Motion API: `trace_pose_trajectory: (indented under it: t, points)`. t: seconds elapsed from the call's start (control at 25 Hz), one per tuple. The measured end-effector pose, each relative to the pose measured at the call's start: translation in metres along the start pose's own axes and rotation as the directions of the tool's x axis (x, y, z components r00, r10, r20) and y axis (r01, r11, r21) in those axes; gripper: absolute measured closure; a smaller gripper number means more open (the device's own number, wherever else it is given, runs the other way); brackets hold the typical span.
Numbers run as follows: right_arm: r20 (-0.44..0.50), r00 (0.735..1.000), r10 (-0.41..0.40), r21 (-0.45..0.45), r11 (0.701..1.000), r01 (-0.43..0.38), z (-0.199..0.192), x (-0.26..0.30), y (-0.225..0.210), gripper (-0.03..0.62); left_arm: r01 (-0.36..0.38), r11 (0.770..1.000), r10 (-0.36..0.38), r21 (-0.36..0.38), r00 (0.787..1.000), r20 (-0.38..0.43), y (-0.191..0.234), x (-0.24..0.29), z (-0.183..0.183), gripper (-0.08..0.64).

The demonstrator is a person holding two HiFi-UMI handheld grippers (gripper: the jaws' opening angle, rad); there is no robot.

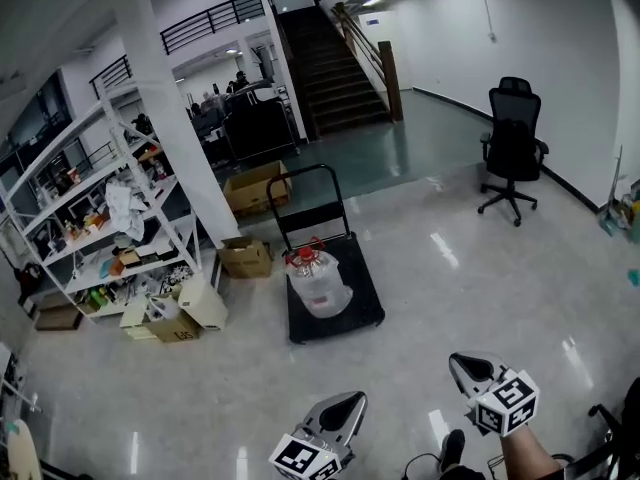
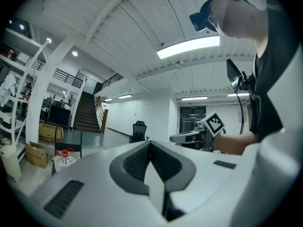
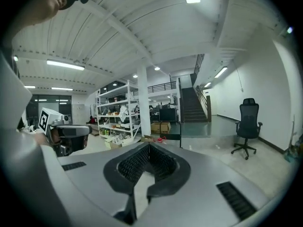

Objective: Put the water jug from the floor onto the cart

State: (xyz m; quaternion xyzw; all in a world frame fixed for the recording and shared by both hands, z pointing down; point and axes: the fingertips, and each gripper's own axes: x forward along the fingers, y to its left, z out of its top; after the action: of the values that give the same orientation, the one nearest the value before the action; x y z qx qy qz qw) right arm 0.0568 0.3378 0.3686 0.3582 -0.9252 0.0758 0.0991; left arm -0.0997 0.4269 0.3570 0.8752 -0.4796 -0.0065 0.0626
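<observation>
The water jug stands upright on the black deck of the cart, toward the handle end, with its red cap and red carrying loop on top. The cart's push handle rises just behind the jug. The cart sits on a glossy pale floor.

A cardboard box lies just beside the cart's left side, at the foot of a white shelving rack (its shelves are crowded with small things too blurred to name). A black office chair stands well apart to the right, and a dark staircase climbs at the back of the room.

Both tools show at the bottom edge of the head view, well apart from the cart and touching nothing. The left tool has its jaws pressed together with nothing between them. The right tool is likewise closed and empty, each tool carrying its marker cube.
</observation>
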Motion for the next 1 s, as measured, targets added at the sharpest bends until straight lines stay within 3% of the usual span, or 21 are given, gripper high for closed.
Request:
trace_pose_trajectory:
  t: [0.36,0.64,0.88,1.0]
  points:
    - [0.018,1.0,-0.01,-0.021,1.0,0.01,0.009,-0.06,0.05,0.591,0.007,1.0,-0.007,-0.004,0.999,0.051,-0.05,-0.055,0.014,0.558]
    - [0.054,0.998,-0.03,-0.024,0.999,0.031,0.006,-0.126,0.041,0.589,0.032,0.999,-0.033,0.042,0.999,0.02,-0.114,-0.049,0.011,0.558]
    - [0.078,0.995,-0.066,-0.002,0.998,0.066,-0.012,-0.211,0.018,0.591,0.06,0.995,-0.063,0.074,0.998,0.028,-0.195,-0.033,0.006,0.558]
    - [0.091,0.992,-0.082,-0.014,0.996,0.084,-0.014,-0.257,0.006,0.591,0.048,0.997,-0.049,0.054,0.998,0.028,-0.233,-0.029,0.005,0.558]
